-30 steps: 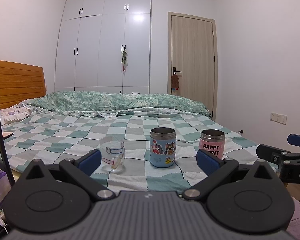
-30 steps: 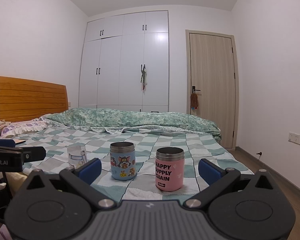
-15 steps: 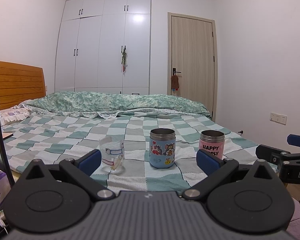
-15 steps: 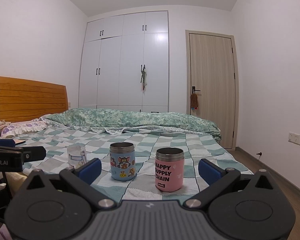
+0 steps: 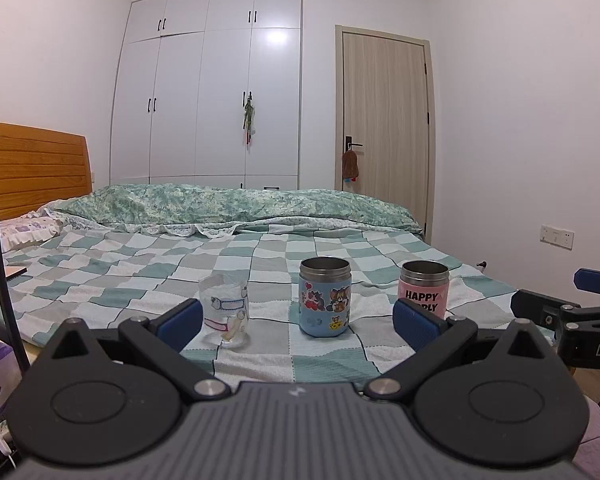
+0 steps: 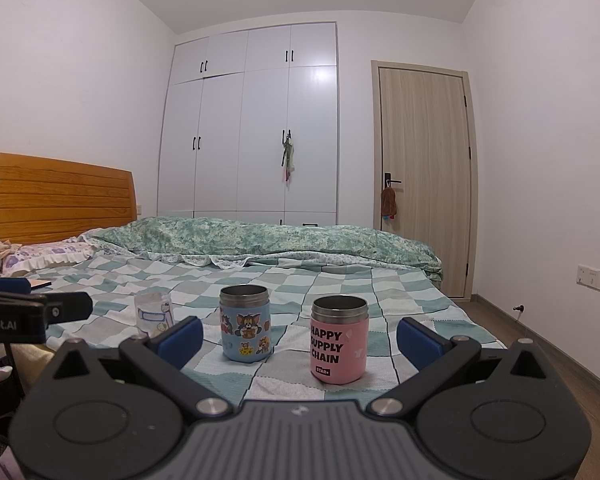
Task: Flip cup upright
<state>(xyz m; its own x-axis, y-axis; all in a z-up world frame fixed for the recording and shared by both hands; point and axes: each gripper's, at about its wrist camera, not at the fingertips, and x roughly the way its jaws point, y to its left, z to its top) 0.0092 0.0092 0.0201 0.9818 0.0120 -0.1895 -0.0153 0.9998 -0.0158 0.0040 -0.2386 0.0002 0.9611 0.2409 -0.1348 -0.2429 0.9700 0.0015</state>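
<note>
Three cups stand in a row on the checked bedspread. A clear glass with a cartoon print is at the left; it also shows in the right wrist view. A blue cartoon steel cup stands open end up in the middle. A pink "HAPPY SUPPLY CHAIN" steel cup stands open end up at the right. My left gripper is open and empty, short of the cups. My right gripper is open and empty, short of the cups.
A folded green quilt lies across the far side of the bed. A wooden headboard is at the left, a white wardrobe and a door behind. The other gripper's body shows at each view's edge.
</note>
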